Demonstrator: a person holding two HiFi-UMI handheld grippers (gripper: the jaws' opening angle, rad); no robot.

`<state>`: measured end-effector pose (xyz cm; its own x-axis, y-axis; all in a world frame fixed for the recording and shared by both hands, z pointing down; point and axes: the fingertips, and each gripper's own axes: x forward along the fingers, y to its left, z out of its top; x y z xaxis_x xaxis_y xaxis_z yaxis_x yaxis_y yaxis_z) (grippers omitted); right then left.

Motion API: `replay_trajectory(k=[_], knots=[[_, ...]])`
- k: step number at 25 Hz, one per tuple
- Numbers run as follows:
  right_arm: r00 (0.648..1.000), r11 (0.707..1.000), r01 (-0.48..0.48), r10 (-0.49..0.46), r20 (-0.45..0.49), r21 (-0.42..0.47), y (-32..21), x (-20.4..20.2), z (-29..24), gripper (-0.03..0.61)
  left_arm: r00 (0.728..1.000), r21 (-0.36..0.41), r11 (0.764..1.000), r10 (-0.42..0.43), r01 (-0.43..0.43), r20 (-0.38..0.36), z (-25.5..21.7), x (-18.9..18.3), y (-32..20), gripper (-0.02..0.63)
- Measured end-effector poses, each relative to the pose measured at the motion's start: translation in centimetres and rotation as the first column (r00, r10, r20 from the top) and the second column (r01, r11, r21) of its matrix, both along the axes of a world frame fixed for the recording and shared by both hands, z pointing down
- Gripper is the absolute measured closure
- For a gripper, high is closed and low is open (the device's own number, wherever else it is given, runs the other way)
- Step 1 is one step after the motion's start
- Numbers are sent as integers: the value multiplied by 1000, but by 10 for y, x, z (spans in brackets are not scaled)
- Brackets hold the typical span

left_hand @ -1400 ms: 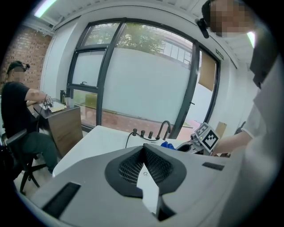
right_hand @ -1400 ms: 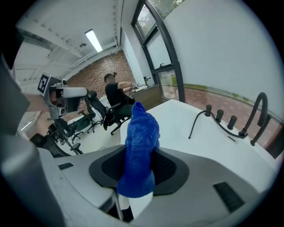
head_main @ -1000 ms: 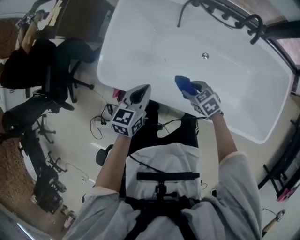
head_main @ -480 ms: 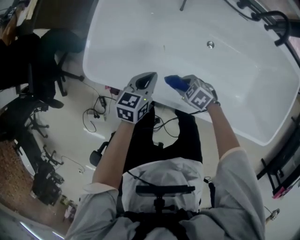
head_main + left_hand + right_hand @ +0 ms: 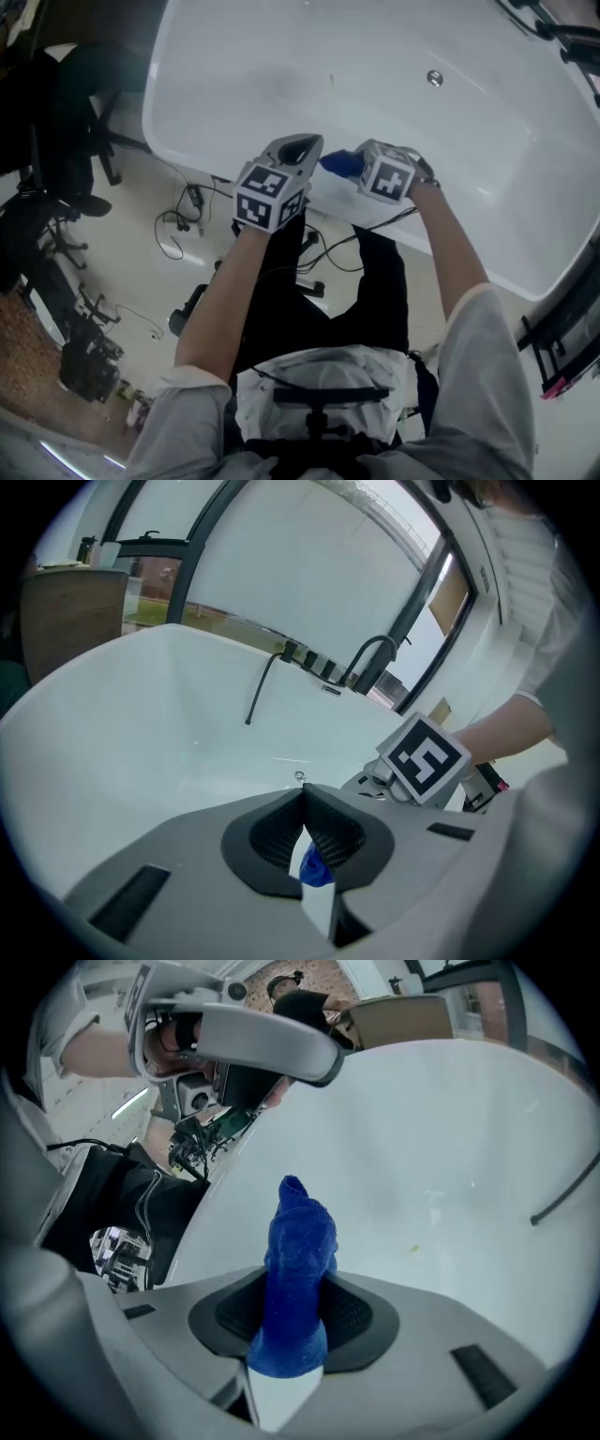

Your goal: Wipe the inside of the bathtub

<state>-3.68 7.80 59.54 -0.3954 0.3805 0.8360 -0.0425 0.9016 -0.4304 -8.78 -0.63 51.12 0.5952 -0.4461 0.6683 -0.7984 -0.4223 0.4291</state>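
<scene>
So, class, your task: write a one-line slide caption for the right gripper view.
The right gripper clamps a bunched blue cloth between its jaws, with the white bathtub beyond it.

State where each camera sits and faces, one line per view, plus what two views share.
Head view: on the head, facing steeply down at the bathtub rim; both forearms, left gripper, right gripper show.
Left gripper view: on that gripper, facing along its closed jaws towards the faucet; right forearm shows.
Right gripper view: on that gripper, facing past the clamped blue cloth across the tub; left forearm shows.
Shared: each gripper view shows the other gripper.
</scene>
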Motion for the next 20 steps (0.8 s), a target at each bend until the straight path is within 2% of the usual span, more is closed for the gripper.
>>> replay_trajectory(k=[12,20], knots=[[995,994,96,-97,-16,-61,20,-17,50,419,999,-63,997,45,-45,8,48,-9,-15,612],[997,992,66,-70,-30,-108,18,-19,81,425,995,-97,990,104,-103,11,73,3,-25,613]])
